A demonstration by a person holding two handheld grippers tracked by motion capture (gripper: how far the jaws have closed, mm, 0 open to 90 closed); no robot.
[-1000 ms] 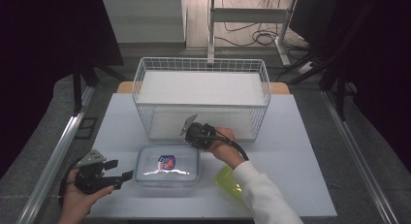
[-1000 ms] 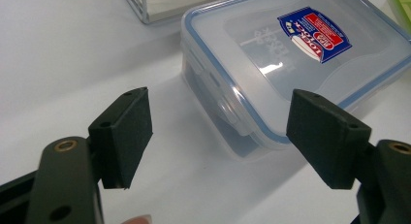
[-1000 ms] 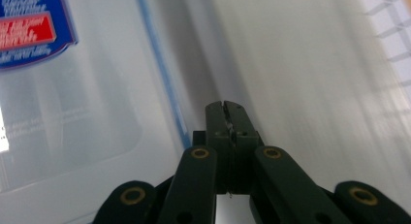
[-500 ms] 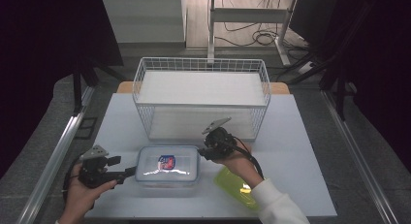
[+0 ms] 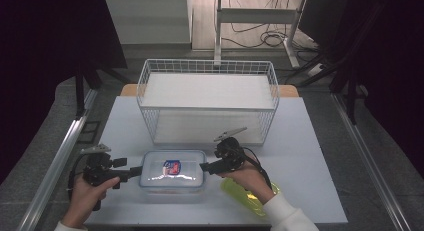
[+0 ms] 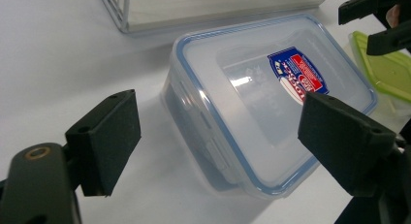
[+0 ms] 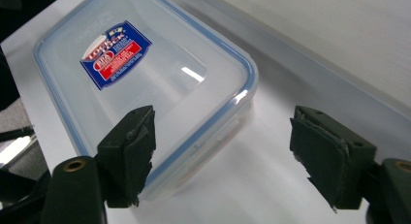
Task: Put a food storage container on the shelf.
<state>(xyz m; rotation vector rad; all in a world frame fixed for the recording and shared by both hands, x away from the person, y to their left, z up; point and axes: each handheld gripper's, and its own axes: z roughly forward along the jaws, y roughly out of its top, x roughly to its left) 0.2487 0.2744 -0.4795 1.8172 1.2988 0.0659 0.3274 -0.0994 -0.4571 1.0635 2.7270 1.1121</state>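
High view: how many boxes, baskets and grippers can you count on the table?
Clear lidded box: 1
Yellow-green lidded box: 1
White wire basket: 1
Grippers: 2, left gripper and right gripper
Total: 5

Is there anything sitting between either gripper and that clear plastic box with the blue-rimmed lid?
Nothing visible. The left gripper and right gripper flank the clear box at its short ends, jaws open, right jaws having just opened, bare table between pads and box.

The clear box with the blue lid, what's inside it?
Through the lid of the box you mostly see glare and a red-and-blue sticker on top. A hint of something reddish shows low at the front wall, but the cloudy plastic hides what it is.
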